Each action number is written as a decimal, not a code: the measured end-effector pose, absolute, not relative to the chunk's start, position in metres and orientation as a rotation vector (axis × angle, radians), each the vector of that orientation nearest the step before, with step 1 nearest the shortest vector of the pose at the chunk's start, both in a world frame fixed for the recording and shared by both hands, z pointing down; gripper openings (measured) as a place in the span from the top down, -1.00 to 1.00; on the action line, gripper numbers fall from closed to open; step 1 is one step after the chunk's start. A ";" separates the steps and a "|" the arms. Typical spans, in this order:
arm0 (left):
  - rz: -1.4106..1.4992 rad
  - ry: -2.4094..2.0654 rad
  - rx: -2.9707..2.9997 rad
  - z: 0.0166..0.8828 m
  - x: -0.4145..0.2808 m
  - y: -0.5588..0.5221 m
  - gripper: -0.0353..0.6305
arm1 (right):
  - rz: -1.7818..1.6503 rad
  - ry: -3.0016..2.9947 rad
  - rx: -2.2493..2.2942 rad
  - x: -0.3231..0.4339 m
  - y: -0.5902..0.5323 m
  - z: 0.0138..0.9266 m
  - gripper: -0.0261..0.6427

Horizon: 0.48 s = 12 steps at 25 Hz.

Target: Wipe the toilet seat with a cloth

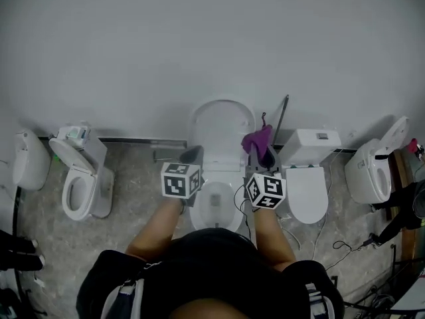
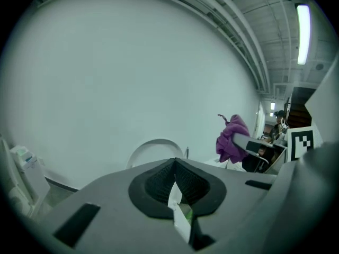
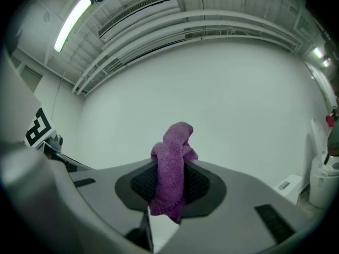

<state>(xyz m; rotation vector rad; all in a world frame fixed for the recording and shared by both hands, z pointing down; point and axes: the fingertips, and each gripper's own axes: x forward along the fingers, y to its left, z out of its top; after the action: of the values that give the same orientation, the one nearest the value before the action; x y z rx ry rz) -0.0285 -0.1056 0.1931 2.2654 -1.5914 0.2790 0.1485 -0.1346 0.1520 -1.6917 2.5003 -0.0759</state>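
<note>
Right gripper view: right hand-held gripper [image 3: 170, 187] clamps the purple cloth [image 3: 172, 151].

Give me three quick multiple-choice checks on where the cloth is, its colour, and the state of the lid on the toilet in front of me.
1. Where is the cloth?
A. clamped in the right gripper
B. clamped in the left gripper
C. lying on the floor

2. What colour is the cloth?
A. white
B. purple
C. green

3. How does the lid of the toilet in front of the person stand?
A. shut down over the bowl
B. taken off
C. raised toward the wall

Answers:
1. A, since the right gripper view shows the cloth pinched between that gripper's pads.
2. B, since it reads purple in all three views.
3. C, since the head view shows the lid standing up behind the open bowl.
</note>
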 end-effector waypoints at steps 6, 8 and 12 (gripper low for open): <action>0.294 -1.611 2.297 0.177 -0.014 -0.106 0.87 | -0.096 2.532 -1.657 0.148 -0.130 0.146 0.64; 0.316 -1.601 2.290 0.183 -0.010 -0.107 0.87 | -0.102 2.537 -1.652 0.151 -0.128 0.149 0.64; 0.322 -1.608 2.267 0.189 -0.014 -0.110 0.87 | -0.119 2.545 -1.656 0.155 -0.127 0.156 0.64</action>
<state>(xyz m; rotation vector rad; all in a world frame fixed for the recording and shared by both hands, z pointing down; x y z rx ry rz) -0.0144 -0.1103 0.1887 2.2666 -1.6084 0.3225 0.1545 -0.1272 0.1555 -1.6556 2.5449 -0.1192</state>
